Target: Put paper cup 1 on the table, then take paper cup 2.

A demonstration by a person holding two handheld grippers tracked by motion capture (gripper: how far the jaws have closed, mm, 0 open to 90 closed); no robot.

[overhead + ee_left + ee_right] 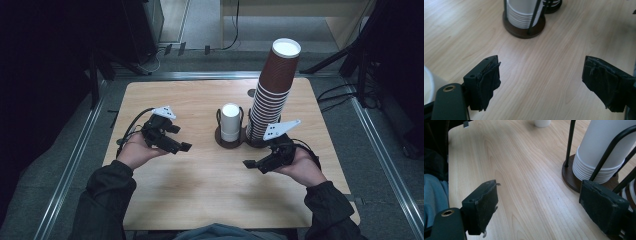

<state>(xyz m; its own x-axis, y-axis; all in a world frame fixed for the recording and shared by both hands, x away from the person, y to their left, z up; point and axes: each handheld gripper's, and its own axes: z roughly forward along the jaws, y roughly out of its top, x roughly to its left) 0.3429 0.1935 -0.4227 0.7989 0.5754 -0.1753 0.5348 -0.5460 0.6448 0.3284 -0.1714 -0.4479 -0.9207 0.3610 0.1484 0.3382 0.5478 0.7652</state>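
A short stack of white cups (230,123) stands in a dark wire holder (220,141) at the middle of the wooden table (200,185). Right beside it rises a tall leaning stack of brown cups (272,90). My left gripper (180,138) hovers open to the left of the holder, its fingers (487,82) wide apart over bare wood, with the white cups (522,12) ahead. My right gripper (260,155) is open in front of the brown stack, and the white cups (599,150) stand just beyond its right pad (602,207).
Metal rails (75,160) frame the table, and cables (340,95) lie on the floor to the right. A small white object (542,123) stands far across the table in the right gripper view. A white curved surface (429,85) shows beside my left gripper's left finger.
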